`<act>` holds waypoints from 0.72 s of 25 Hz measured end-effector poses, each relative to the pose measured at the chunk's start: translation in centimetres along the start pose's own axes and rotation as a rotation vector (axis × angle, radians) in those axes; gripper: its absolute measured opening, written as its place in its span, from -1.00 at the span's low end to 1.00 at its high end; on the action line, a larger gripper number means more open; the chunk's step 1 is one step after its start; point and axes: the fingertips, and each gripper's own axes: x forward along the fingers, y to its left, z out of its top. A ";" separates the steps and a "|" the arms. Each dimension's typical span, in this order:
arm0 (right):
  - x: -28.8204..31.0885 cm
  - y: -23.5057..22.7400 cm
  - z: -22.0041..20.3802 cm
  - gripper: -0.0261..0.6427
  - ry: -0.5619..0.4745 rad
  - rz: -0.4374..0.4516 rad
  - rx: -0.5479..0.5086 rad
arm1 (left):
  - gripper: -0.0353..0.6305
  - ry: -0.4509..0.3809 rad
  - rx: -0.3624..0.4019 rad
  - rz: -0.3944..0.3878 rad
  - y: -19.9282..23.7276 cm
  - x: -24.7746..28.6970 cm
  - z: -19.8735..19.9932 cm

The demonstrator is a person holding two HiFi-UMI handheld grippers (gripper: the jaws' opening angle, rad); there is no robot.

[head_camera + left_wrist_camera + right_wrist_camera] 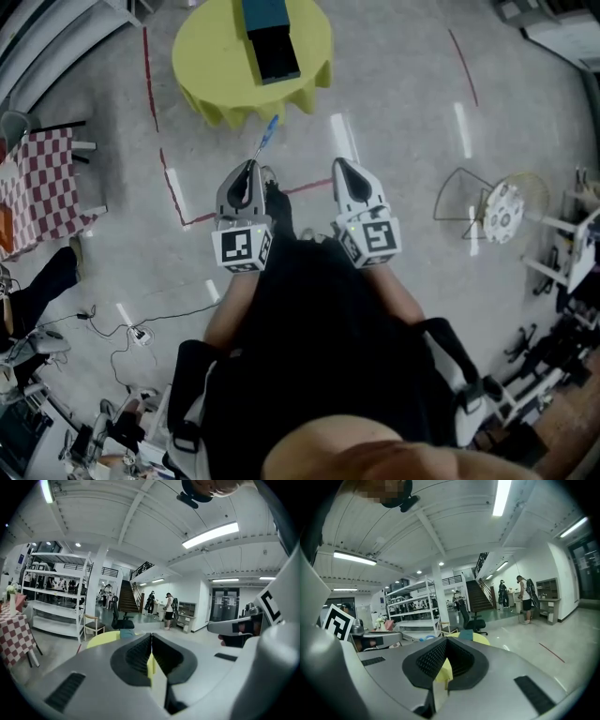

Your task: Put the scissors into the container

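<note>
The blue-handled metal scissors point(266, 137) were held in the air, short of the round yellow tabletop point(211, 56), apparently pinched by the blades in the shut left hand-held gripper point(249, 169). They were best carried over the blue-and-black rectangular container point(272, 42) before release, it was judged. Their long axis followed the gripper, handles leading toward the container. The right hand-held gripper point(342, 167) was pressed together, empty.

Left hand-held gripper point(251, 166) and right hand-held gripper point(339, 164) — side by side, pointing forward — jaws closed.

No legible text or numbers
</note>
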 end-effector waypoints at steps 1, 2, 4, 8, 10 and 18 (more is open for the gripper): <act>1.3 -0.2 0.4 -0.93 0.005 -0.009 0.000 | -0.89 -0.001 -0.002 -0.006 0.9 1.0 0.5; 2.6 -0.4 0.8 -0.93 0.008 -0.019 0.000 | -0.89 -0.005 -0.003 -0.012 1.7 2.1 1.1; 5.1 -0.7 1.7 -0.93 0.008 -0.038 0.000 | -0.89 -0.012 -0.006 -0.025 3.5 4.0 2.2; 10.1 -0.9 3.5 -0.93 0.004 -0.055 -0.010 | -0.89 -0.012 -0.007 -0.044 7.0 7.6 3.6; 12.1 -1.2 4.1 -0.93 0.000 -0.064 -0.008 | -0.89 -0.007 -0.002 -0.054 8.2 9.2 3.7; 17.9 -2.4 6.3 -0.93 -0.009 -0.077 -0.022 | -0.89 0.024 0.003 -0.094 10.8 14.6 4.0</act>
